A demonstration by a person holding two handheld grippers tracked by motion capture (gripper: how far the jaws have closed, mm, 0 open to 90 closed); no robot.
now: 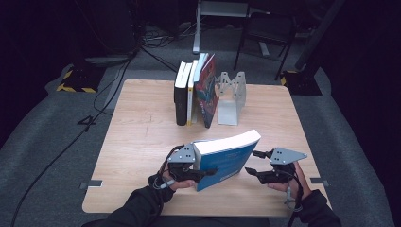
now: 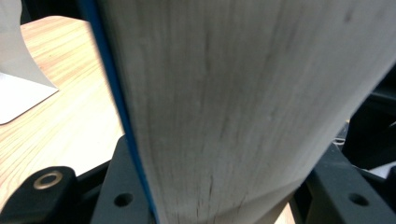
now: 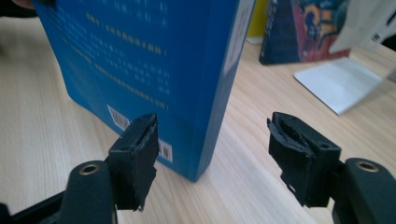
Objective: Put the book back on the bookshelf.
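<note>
Blue book (image 1: pixel 226 158) clamped in left gripper (image 1: pixel 201 174) jaws, its cover hidden there; right gripper (image 3: pixel 212 156) wide

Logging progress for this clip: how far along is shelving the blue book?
Done: three books already stand beside the metal bookend. In hand: the left gripper clamps the blue book upright near the table's front edge; the right gripper waits open beside it. Left: carrying it to the row.

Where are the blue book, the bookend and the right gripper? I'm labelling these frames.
blue book (image 1: pixel 222 163): high view, front cover.
bookend (image 1: pixel 228 112): high view, flat base plate.
right gripper (image 3: pixel 212 156): right gripper view, gap midway between its jaws.
</note>
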